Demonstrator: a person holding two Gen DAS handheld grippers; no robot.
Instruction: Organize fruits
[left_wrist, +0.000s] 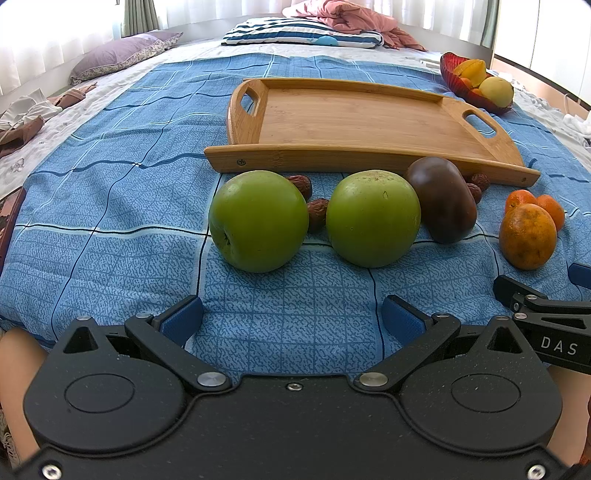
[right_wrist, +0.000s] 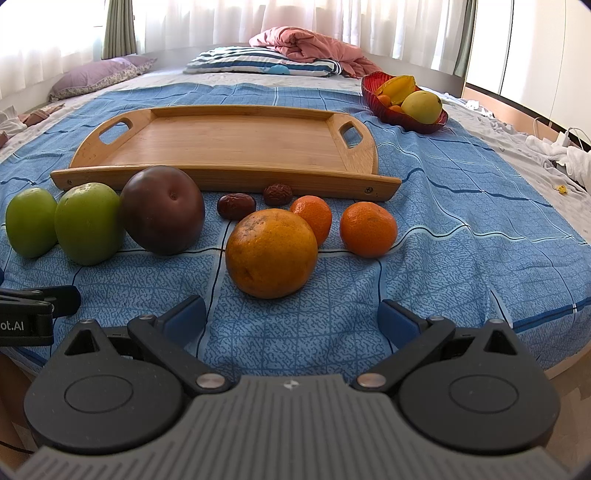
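Note:
Two green apples (left_wrist: 258, 220) (left_wrist: 373, 218) lie on the blue checked bedspread before a bare wooden tray (left_wrist: 351, 122). Beside them sit a dark purple fruit (left_wrist: 441, 199), small red dates (left_wrist: 317, 214), a large orange (right_wrist: 271, 253) and two small mandarins (right_wrist: 368, 229) (right_wrist: 313, 218). My left gripper (left_wrist: 293, 317) is open, just short of the apples, with nothing between its blue pads. My right gripper (right_wrist: 291, 319) is open too, right before the large orange. The tray (right_wrist: 229, 140) shows in the right wrist view as well.
A red glass bowl (right_wrist: 406, 107) with a starfruit, a yellow fruit and small oranges stands at the back right. Pillows (right_wrist: 258, 62) and a pink quilt (right_wrist: 310, 42) lie at the far end. The bed edge (right_wrist: 546, 332) drops off on the right.

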